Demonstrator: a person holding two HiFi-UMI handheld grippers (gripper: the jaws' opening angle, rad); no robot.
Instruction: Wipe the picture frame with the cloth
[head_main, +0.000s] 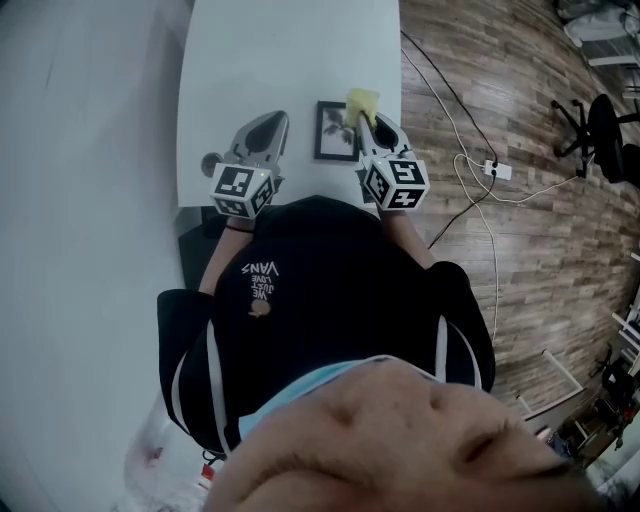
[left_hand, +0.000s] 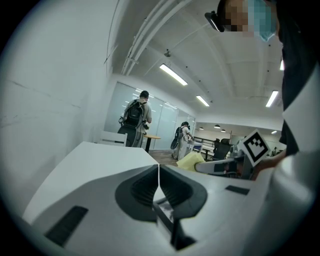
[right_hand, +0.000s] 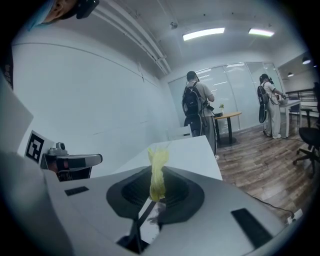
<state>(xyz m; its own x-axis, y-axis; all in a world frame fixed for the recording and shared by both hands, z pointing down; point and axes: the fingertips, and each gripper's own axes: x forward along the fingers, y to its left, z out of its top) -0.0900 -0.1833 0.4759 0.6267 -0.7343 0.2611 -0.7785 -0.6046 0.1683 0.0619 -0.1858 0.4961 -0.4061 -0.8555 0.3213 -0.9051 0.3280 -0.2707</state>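
Nearest the person, the left gripper (head_main: 270, 122) has its jaws pressed together on nothing; the right gripper (head_main: 364, 122) pinches the yellow cloth (head_main: 362, 101). Between them the picture frame (head_main: 334, 132) lies flat on the white bench (head_main: 290, 50), its right edge hidden by the right gripper.
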